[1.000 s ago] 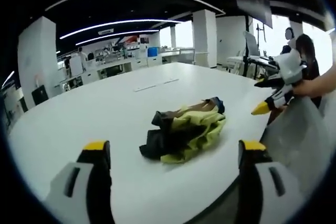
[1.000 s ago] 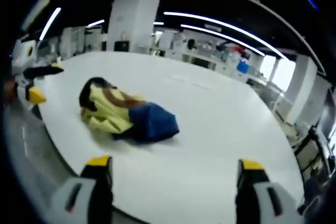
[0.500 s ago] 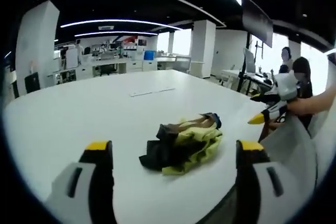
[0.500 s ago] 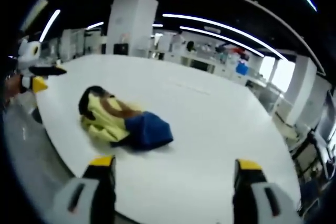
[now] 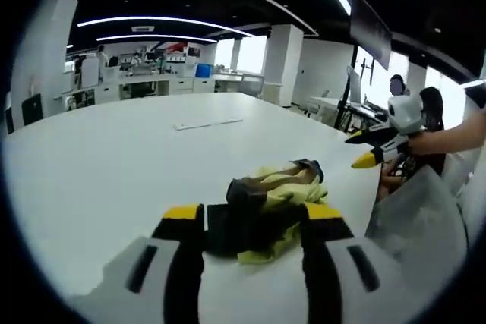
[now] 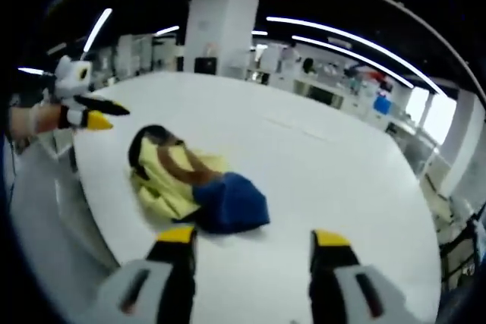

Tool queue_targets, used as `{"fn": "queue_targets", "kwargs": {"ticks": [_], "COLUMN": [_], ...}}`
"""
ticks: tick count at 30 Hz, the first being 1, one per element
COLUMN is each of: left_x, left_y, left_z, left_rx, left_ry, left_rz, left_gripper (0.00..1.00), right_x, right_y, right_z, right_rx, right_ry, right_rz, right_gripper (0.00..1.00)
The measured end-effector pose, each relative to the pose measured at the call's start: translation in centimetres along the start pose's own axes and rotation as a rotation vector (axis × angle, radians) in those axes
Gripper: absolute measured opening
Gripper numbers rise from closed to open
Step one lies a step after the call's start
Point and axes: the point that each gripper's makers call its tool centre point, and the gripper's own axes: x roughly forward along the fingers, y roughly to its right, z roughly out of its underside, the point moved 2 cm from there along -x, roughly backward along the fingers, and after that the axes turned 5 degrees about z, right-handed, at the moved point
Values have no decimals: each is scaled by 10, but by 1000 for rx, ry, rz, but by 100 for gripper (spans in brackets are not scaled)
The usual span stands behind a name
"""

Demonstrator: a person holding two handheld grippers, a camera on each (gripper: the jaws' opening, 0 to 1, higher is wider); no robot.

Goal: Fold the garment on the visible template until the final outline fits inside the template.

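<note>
A crumpled garment (image 5: 273,199), yellow-green with dark patches, lies in a heap on the white table (image 5: 99,157). In the right gripper view the garment (image 6: 178,180) shows a blue bunched part (image 6: 237,202) on its near side. My left gripper (image 5: 254,218) hovers just short of the heap, its yellow-tipped jaws partly apart with nothing between them. My right gripper (image 6: 253,237) stands over the table beside the blue part, its jaws likewise apart and empty. Each gripper appears in the other's view, held by a hand: the right gripper (image 5: 377,148) and the left gripper (image 6: 85,111).
A thin pale strip (image 5: 201,122) lies flat farther along the table. The table's rounded edge (image 6: 91,218) runs close to the garment. A grey chair back (image 5: 421,221) stands at that edge. Desks, pillars and a person (image 5: 399,85) fill the office behind.
The jaws of both grippers have drawn closer together. Both views have moved in toward the garment, which lies as before.
</note>
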Motion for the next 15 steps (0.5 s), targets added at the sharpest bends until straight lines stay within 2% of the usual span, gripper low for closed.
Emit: {"fn": "queue_targets", "kwargs": {"ticks": [2,5,8,12,15], "left_x": [6,12,16,22,25], "left_y": [1,0,3,1,0], "left_z": [8,14,18,29,31], "left_rx": [-1,1,-6,-10,-13], "left_ry": [-35,-55,-75,-106,-119], "left_rz": [6,8,3,1,-8], "left_gripper": [44,42,37,32,26], "right_x": [8,16,27,38,43], "right_y": [-7,-19,-28,-33,-35], "right_z": [-1,-4,-3,0,2], "right_rx": [-2,-6,-9,-14,-3], "right_ry": [3,8,-1,-9,-21], "right_rz": [-19,-56,-82,-104,-111], "right_gripper": [52,43,40,32,28]}}
